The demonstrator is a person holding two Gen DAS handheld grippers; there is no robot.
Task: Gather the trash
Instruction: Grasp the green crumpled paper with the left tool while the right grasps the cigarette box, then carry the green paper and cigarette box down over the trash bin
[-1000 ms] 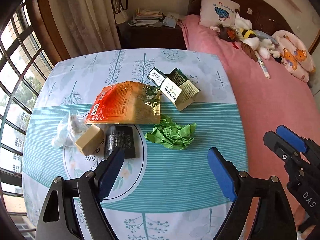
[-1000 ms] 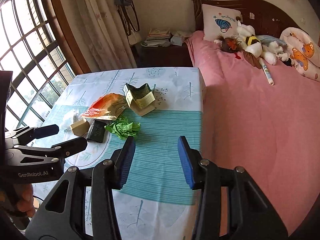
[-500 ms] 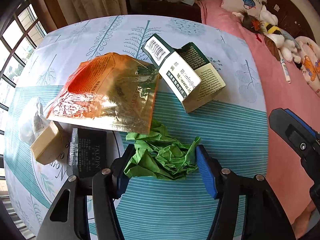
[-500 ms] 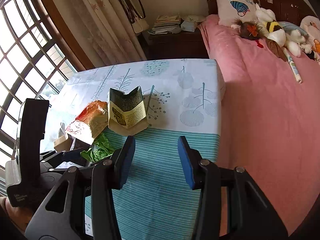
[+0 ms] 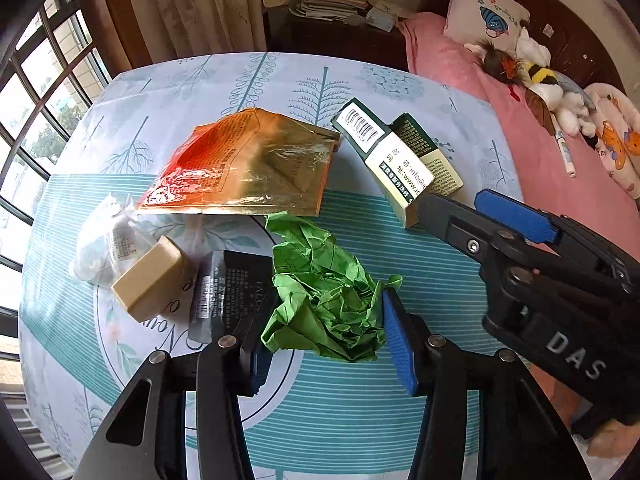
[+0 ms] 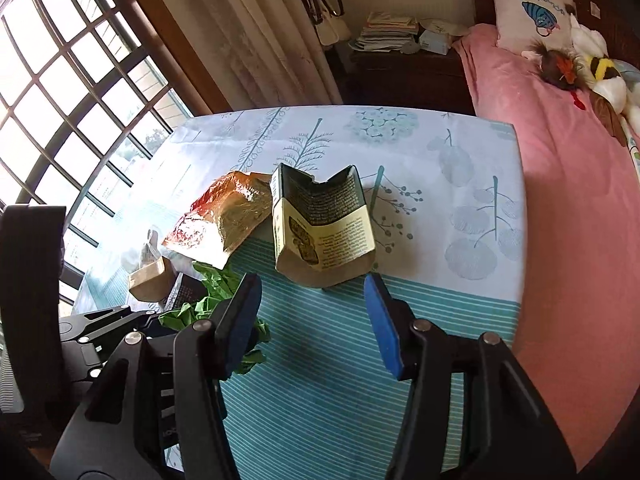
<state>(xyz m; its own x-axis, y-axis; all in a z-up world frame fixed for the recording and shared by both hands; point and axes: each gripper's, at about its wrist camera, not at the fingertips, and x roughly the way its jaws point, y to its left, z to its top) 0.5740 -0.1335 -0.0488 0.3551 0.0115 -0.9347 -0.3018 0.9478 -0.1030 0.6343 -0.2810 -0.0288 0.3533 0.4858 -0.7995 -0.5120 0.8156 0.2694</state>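
Left gripper (image 5: 320, 344) spread around crumpled green paper (image 5: 324, 300) on table (image 5: 360, 420), right pad touching the wad, not yet clamped. Right gripper (image 6: 316, 320) parted, empty, hovering just short of torn carton (image 6: 320, 228). Paper judged light, soft, springy; best squeezed across the thick middle, not the loose edges. Carton judged light, stiff but crushed open; best pinched across the near flattened end. Orange foil bag (image 5: 240, 168) beside both, likely slippery. Small tan box (image 5: 148, 280) and black packet (image 5: 228, 292) lying left of paper
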